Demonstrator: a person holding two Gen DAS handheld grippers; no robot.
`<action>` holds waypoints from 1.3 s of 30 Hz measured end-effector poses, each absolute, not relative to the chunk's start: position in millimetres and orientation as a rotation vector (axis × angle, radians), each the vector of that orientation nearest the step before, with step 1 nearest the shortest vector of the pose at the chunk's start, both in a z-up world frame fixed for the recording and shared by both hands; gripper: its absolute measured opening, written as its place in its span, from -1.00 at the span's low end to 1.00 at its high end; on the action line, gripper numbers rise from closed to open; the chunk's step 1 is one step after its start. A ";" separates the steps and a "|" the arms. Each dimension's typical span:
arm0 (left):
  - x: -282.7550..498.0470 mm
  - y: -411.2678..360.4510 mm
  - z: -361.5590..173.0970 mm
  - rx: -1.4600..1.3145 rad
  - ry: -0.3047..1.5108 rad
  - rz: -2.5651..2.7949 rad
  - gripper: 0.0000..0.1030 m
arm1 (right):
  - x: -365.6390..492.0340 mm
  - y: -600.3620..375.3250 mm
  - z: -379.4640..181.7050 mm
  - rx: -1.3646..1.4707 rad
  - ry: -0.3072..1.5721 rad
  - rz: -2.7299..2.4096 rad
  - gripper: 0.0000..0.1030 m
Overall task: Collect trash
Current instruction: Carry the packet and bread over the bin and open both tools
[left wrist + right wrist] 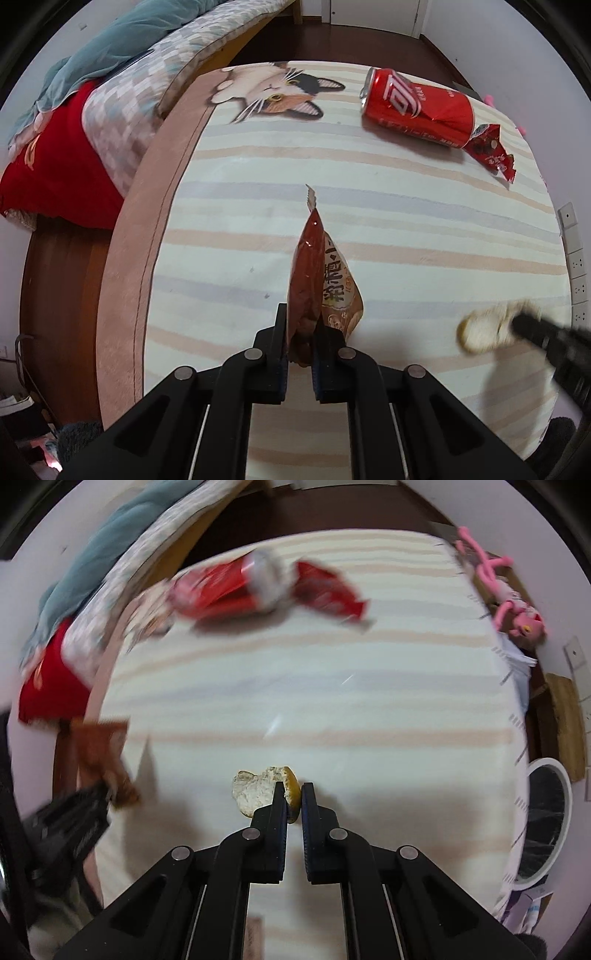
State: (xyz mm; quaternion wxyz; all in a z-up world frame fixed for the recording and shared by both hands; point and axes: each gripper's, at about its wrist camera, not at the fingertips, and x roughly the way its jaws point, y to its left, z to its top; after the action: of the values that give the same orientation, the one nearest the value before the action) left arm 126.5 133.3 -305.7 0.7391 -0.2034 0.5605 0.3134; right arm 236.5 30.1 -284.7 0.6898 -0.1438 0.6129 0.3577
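Observation:
My left gripper [300, 325] is shut on a brown snack wrapper [321, 273] and holds it above the striped mat [240, 206]. My right gripper [293, 792] is shut on a piece of peel or bread [255, 788], pale inside with a yellow rind. That piece shows blurred in the left wrist view [487, 325]. A crushed red can [417, 107] lies on the mat at the far right, with a torn red wrapper [489, 149] beside it. Both show blurred in the right wrist view, the can [229, 585] and the wrapper [328, 590]. The brown wrapper appears at the left there [103, 753].
A bed with a red and teal cover [74, 122] lies to the left. A cat picture [273, 90] is at the mat's far end. A white bin with a dark liner [546, 819] stands at the right. A pink toy [517, 609] lies beyond the mat's right edge.

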 end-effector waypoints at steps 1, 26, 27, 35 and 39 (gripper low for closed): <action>125.5 134.1 -308.1 -0.446 1.235 0.688 -0.87 | 226.0 31.2 -286.8 -0.347 1.375 0.808 -0.86; 85.2 95.0 -253.6 -0.381 1.176 0.648 -0.87 | 187.4 -11.6 -249.3 -0.293 1.305 0.826 -0.87; 83.2 88.4 -247.4 -0.384 1.168 0.633 -0.87 | 185.8 -19.4 -241.0 -0.279 1.296 0.834 -0.87; 95.2 26.4 -202.0 -0.351 1.117 0.506 -0.87 | 191.3 -93.1 -184.3 -0.185 1.224 0.821 -0.87; 125.1 -12.5 -179.9 -0.302 1.081 0.424 -0.87 | 211.3 -145.3 -163.0 -0.109 1.193 0.765 -0.87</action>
State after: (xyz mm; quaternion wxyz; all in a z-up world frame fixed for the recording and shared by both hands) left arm 125.1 -12.5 -179.9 0.8253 -0.1423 0.5088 0.1993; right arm 211.3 -145.3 -163.0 0.7580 -0.0499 0.5475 0.3509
